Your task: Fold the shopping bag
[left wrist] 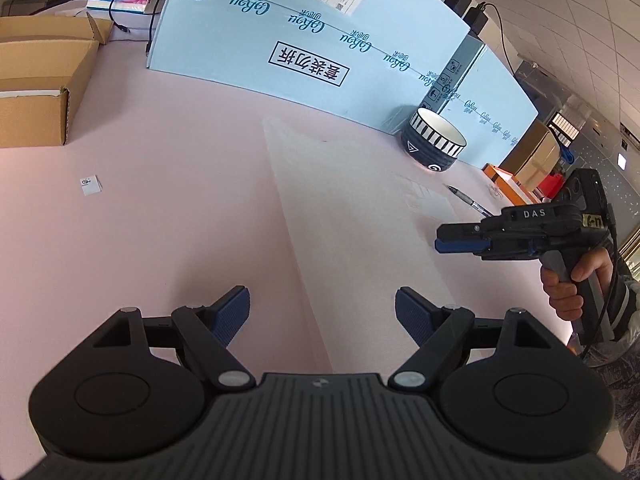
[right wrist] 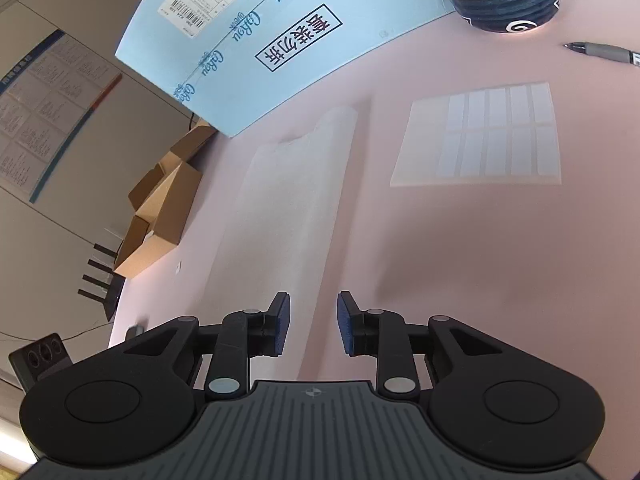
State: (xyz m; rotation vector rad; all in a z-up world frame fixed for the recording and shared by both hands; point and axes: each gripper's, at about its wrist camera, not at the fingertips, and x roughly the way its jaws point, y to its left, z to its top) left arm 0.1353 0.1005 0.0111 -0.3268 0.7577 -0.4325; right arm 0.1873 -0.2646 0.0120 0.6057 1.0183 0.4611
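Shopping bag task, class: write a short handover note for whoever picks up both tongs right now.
Left tongs: open, holding nothing, above the near end of the shopping bag.
Right tongs: open, empty, also at the bag's near end.
The bag lies flat on the pink table as a long narrow strip, handles towards the blue box.
Done: it looks folded lengthwise.
Left: fold the strip up along its length.

The shopping bag (left wrist: 320,216), thin translucent white plastic, lies flat on the pink table (left wrist: 160,208) as a long narrow strip, its wavy-edged end (right wrist: 324,128) pointing toward the light-blue carton (left wrist: 304,52) and stopping just short of it.
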